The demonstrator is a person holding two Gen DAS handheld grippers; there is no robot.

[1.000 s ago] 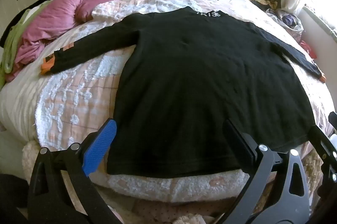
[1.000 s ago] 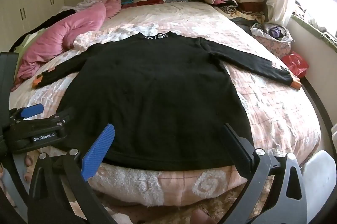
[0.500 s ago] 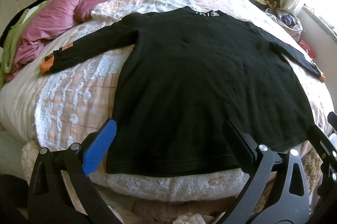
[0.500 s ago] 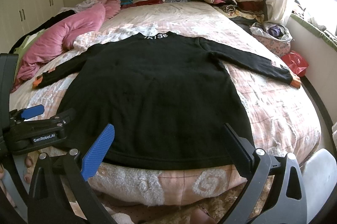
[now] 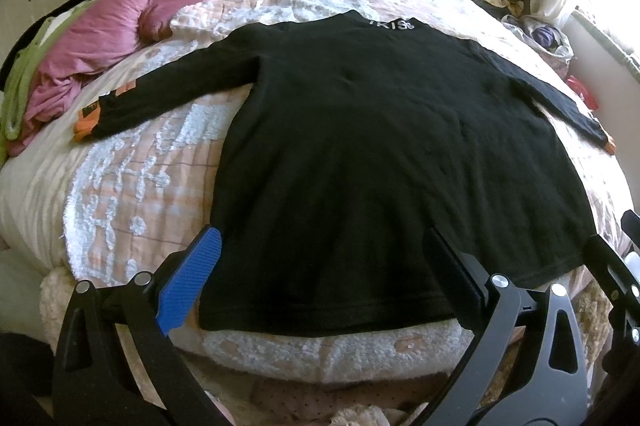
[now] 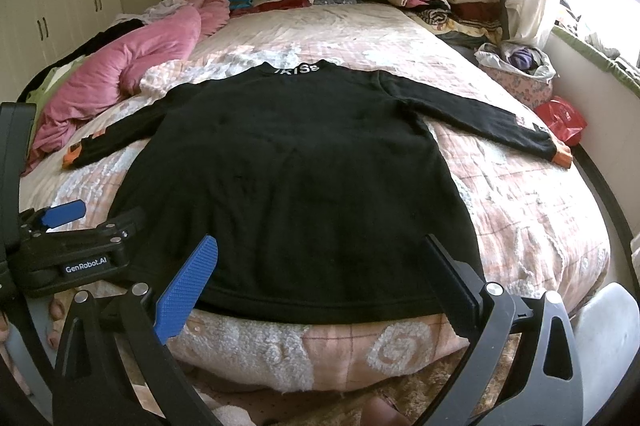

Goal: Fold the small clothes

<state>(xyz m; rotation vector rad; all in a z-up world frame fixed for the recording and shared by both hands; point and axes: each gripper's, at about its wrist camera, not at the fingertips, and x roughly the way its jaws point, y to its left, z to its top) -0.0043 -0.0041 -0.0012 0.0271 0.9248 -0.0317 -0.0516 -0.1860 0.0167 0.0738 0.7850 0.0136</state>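
nothing moved, black shirt (image 5: 380,161) flat on bed (image 5: 120,185), both claws agape

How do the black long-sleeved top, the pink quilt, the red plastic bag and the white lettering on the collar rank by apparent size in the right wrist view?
1. black long-sleeved top
2. pink quilt
3. red plastic bag
4. white lettering

The quilt lies farther away, so its true size is understated.

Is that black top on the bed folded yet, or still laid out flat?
Spread flat. The black top lies unfolded on the bed, both sleeves stretched sideways.
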